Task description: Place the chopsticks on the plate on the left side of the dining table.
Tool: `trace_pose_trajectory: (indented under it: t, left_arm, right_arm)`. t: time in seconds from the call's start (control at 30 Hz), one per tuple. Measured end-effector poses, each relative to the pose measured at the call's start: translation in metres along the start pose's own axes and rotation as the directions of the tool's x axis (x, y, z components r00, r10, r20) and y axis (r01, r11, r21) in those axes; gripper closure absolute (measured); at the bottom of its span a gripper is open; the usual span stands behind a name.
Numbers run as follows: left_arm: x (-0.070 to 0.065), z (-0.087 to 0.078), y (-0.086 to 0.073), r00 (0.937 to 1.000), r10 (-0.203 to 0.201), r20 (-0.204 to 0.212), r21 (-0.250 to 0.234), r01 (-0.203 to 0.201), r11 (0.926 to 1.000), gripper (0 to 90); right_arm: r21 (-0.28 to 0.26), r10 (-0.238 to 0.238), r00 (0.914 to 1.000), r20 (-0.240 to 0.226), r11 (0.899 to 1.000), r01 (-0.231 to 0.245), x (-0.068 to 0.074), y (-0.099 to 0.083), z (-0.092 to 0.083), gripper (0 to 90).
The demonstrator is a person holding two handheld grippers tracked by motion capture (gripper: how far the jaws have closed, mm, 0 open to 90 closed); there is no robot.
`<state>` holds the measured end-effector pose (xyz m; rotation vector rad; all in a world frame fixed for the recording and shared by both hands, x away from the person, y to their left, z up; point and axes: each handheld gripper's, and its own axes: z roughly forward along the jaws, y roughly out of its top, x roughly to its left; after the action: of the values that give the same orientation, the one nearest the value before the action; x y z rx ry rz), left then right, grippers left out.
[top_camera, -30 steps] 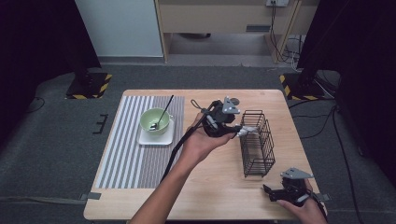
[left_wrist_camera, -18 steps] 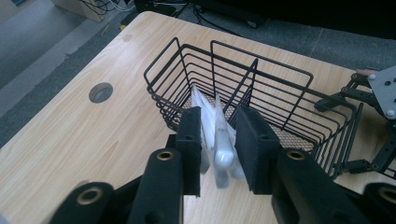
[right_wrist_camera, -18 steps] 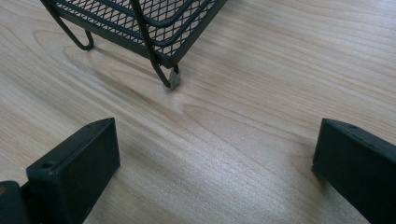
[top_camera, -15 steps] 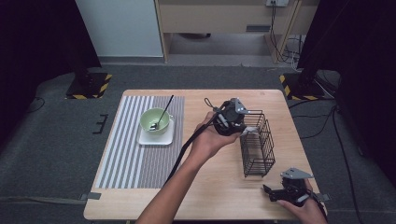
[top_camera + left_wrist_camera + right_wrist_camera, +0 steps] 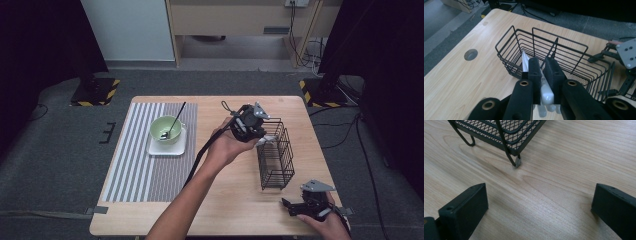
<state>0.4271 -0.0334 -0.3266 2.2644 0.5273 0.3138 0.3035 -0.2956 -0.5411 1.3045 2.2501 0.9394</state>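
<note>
My left gripper (image 5: 541, 75) is clamped on a white plastic utensil (image 5: 544, 88), smooth, flat and slim. Its jaws have just been closing, and both black rubbery pads now press the utensil's sides. The thick rounded end sticks out at the near side of the jaws; the narrow end (image 5: 524, 58) points down into the black wire basket (image 5: 554, 47). From the high view, the left gripper (image 5: 248, 126) hovers at the basket's far left corner, with the pale utensil angled over the rim.

The basket is a rectangular cage of thin dark rods with a fine mesh floor and a wire divider across the middle. It stands on small looped wire feet (image 5: 514, 161), one capped with a clear tip, on the light wood-grain table (image 5: 235, 200). The basket (image 5: 276, 156) sits at the table's right half.

My right gripper (image 5: 294, 207) rests low at the table's near right corner, just beside the basket's near end. Its jaws are spread wide with bare tabletop between the matte black blocks, gripping nothing.

Left side of the table: a grey-and-white striped fabric placemat (image 5: 135, 155), ribbed texture. On it sits a square white plate (image 5: 155, 148) carrying a round pale-green bowl (image 5: 166, 129), glossy, with a thin dark-handled spoon (image 5: 174, 120) leaning in it.
</note>
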Motion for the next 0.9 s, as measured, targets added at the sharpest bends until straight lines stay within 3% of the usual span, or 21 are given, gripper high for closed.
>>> trace_pose_trajectory:
  t: [0.23,0.37,0.53,0.63,0.73,0.9]
  left_arm:
    - [0.006,-0.027,0.008,0.9999,-0.005,-0.016,-0.053,0.004,0.9986,83.1]
    - [0.012,-0.03,0.008,0.9995,-0.011,-0.03,-0.045,0.01,0.9989,83.1]
    - [0.017,-0.034,0.008,0.9994,-0.031,-0.016,-0.07,0.03,0.9971,83.1]
    - [0.018,-0.039,0.011,0.9993,-0.036,-0.002,-0.109,0.036,0.9934,83.1]
    - [0.017,-0.045,0.014,0.9996,-0.023,-0.018,-0.124,0.02,0.9921,83.1]
    - [0.02,-0.062,0.011,0.9989,-0.034,-0.032,-0.164,0.029,0.986,83.1]
  right_arm:
    - [-0.001,-0.001,1.0,0.0,1.0,0.001,0.0,0.0,0.0,0.6]
    - [-0.001,-0.001,1.0,0.001,1.0,0.001,0.0,0.0,0.0,0.6]
    - [-0.001,-0.001,1.0,0.001,1.0,0.001,0.0,0.0,0.0,0.6]
    - [-0.001,-0.001,1.0,0.001,1.0,0.001,0.0,0.0,0.0,0.6]
    - [-0.001,0.001,1.0,0.001,1.0,-0.001,0.0,0.0,0.0,0.6]
    - [-0.001,-0.003,1.0,0.001,1.0,0.003,0.0,0.0,0.0,0.6]
